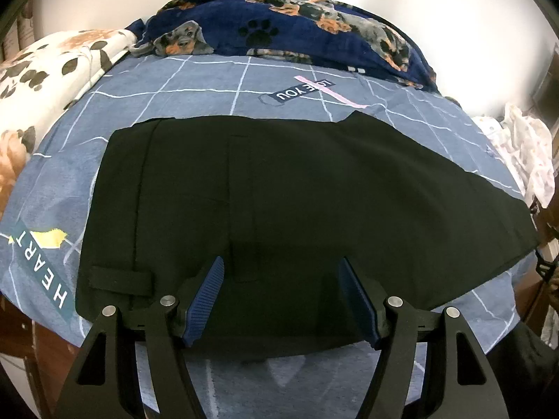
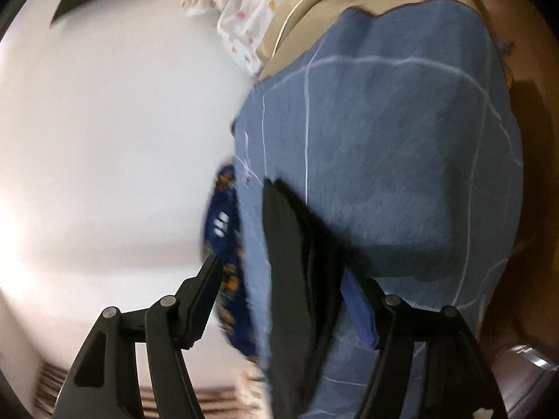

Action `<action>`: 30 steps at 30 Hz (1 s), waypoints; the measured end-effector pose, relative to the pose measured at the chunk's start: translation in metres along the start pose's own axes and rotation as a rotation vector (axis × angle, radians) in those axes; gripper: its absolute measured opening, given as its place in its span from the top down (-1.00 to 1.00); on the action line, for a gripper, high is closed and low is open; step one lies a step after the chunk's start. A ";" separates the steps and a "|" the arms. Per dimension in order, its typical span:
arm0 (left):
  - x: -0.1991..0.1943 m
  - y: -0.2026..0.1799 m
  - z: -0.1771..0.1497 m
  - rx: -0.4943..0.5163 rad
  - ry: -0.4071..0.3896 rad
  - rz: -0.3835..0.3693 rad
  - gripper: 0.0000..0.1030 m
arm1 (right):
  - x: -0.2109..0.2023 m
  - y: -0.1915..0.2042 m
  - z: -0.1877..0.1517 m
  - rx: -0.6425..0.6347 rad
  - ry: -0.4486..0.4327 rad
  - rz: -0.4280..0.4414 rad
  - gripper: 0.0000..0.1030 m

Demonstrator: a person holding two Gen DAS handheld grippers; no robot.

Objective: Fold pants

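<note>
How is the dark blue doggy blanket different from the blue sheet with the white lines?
The doggy blanket is dark navy, with dogs and a paw print on it; the sheet is paler grey-blue, with thin white lines and words. The doggy blanket lies bunched up at the far edge of the bed; the sheet lies spread out flat. The black pants rest on the sheet, not on the doggy blanket. Both are blue bedding on the same bed.

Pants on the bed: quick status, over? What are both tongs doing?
Left tongs open, over black pants. Right tongs open, dark cloth between them, not pinched. Pants flat on blue sheet. Nothing in the way.
</note>
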State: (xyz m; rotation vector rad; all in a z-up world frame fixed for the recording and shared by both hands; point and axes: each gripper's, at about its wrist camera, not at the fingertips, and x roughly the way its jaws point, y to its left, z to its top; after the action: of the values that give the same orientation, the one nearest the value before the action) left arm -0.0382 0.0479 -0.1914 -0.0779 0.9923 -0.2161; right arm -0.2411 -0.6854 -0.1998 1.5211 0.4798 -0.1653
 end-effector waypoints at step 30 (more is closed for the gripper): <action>-0.016 -0.009 0.004 0.034 -0.067 0.085 -0.64 | 0.030 0.044 -0.018 -0.187 0.022 -0.283 0.73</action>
State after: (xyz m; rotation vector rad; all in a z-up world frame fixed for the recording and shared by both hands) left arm -0.0446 0.0426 -0.1744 -0.0118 0.9228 -0.1512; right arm -0.2005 -0.6591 -0.1710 1.2688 0.7078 -0.3152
